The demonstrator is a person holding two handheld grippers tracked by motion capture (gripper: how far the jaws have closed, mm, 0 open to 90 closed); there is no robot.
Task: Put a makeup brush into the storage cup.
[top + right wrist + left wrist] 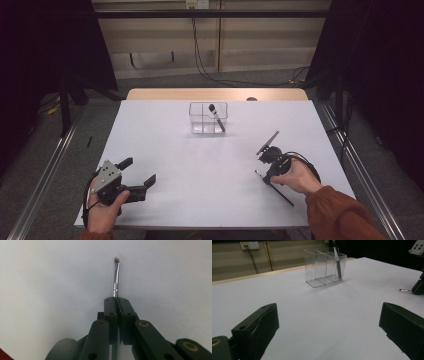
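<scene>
A thin makeup brush with a silver ferrule and pale bristle tip lies low over the white table sheet, and my right gripper is shut on its handle. From above, that right gripper sits at the right of the sheet, with the brush's dark handle trailing toward the near edge. My left gripper rests open at the near left with nothing between its jaws. A clear divided container stands at the far middle with a dark brush leaning in it.
The wooden table edge shows behind the white sheet. Metal rails run along both sides on the floor. Cables hang down the back wall. The container stands ahead of the left gripper.
</scene>
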